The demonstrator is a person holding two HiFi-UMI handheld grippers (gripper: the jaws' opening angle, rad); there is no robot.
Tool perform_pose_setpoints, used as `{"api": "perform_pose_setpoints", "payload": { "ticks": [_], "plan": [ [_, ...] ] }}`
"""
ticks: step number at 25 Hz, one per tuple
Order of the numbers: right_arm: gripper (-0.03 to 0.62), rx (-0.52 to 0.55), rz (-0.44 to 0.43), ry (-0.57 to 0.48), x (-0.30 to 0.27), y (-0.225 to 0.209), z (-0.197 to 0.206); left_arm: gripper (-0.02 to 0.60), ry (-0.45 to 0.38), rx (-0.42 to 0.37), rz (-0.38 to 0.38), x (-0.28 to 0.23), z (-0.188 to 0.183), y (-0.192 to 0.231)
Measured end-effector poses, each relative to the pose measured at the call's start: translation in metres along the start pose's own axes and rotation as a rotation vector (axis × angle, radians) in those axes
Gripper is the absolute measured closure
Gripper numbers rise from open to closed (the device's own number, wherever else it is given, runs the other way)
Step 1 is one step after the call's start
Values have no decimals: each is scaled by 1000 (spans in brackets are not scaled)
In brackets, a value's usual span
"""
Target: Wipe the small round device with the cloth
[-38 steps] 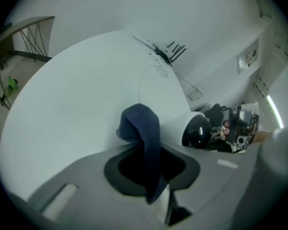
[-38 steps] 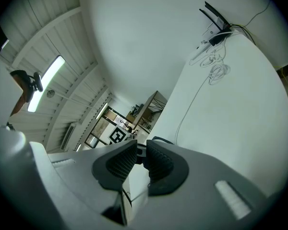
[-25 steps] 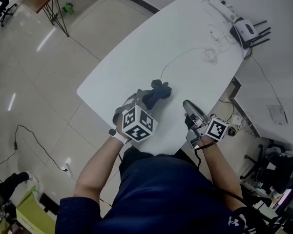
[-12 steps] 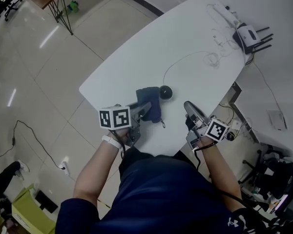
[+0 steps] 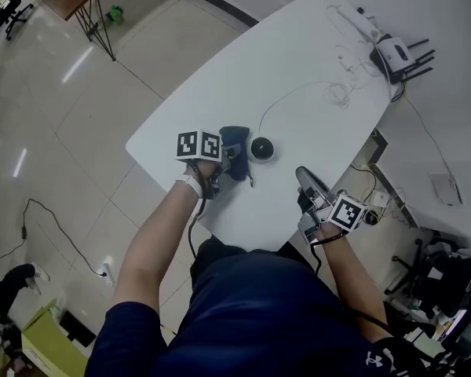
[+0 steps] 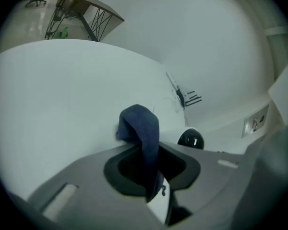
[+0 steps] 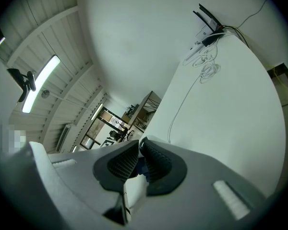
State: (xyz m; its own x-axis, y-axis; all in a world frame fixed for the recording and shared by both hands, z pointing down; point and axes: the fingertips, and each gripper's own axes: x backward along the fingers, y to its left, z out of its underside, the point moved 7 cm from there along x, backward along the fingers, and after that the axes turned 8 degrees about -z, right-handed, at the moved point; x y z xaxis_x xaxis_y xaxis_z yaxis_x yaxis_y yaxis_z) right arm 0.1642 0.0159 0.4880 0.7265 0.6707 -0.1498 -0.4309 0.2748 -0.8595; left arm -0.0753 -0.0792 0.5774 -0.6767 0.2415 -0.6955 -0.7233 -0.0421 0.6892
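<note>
We find the head view evenly and brightly lit from above, with a cool, washed-out cast. The floor (image 5: pixel 63 100) carries pale streaks of glare. The table (image 5: pixel 220 108) top reads near-white and shows only faint, soft shadows. Straight edges bow toward the frame borders.

Both gripper views are circular wide-angle pictures, with black corners and strong bending at the rim. In the left gripper view the cloth (image 6: pixel 143 128) is dark with little texture, and the nearest foreground is soft. In the right gripper view a ceiling light strip (image 7: pixel 41 83) is blown out, and the foreground is again out of focus.
</note>
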Motion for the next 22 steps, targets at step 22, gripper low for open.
{"api": "perform_pose_setpoints", "payload": {
  "ticks": [22],
  "plan": [
    [554,-34,34,-28,8,-11,7,523,161,-109,110,-17,99,-71]
  ]
}}
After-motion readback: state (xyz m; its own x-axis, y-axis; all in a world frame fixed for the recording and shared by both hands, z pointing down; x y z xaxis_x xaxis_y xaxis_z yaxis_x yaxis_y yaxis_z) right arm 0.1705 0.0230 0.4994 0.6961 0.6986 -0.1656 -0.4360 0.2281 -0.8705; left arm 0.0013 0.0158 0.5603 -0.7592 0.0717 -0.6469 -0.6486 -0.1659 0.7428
